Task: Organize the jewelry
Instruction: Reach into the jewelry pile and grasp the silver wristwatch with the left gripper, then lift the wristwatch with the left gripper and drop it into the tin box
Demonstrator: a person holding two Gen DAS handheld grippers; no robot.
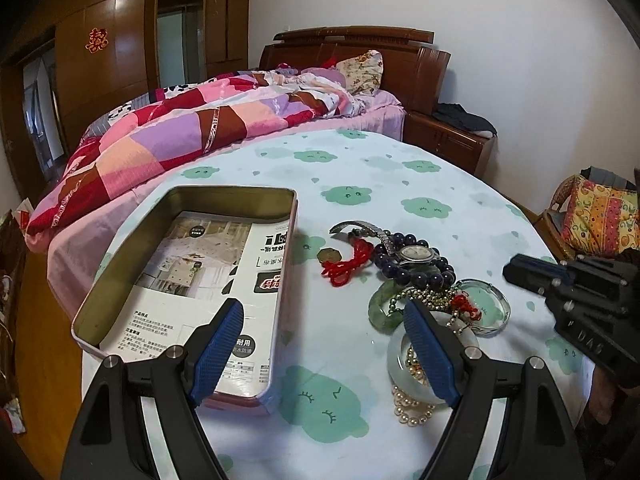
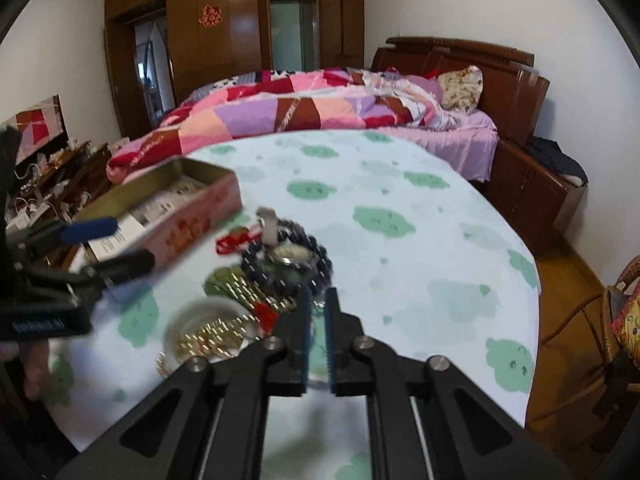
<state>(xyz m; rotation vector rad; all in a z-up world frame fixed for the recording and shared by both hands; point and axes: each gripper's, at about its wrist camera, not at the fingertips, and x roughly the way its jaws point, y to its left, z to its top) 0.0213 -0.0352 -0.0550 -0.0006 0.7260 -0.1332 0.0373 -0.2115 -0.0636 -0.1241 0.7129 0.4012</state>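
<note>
A heap of jewelry lies on the round table (image 1: 360, 184): a silver watch (image 1: 414, 254) on a dark bead bracelet (image 1: 404, 276), a red cord (image 1: 348, 266), a green bangle (image 1: 378, 308), a white bangle (image 1: 396, 356), pearls (image 1: 412, 412) and a clear glass ring (image 1: 498, 308). Left of the heap stands an open tin box (image 1: 232, 194) lined with printed paper. My left gripper (image 1: 324, 344) hangs wide open between box and heap, holding nothing. My right gripper (image 2: 319, 298) hovers at the heap's near edge, a narrow gap between its fingers. Nothing is gripped there. The watch (image 2: 290, 258) lies just beyond it.
The cloth with green clouds drapes over the table's round edge. A bed (image 1: 180, 140) with a patchwork quilt stands behind the table, and a wooden nightstand (image 1: 448, 140) beside it. A wicker chair (image 2: 616, 320) with a bright cushion is on the right. Wardrobes line the far wall.
</note>
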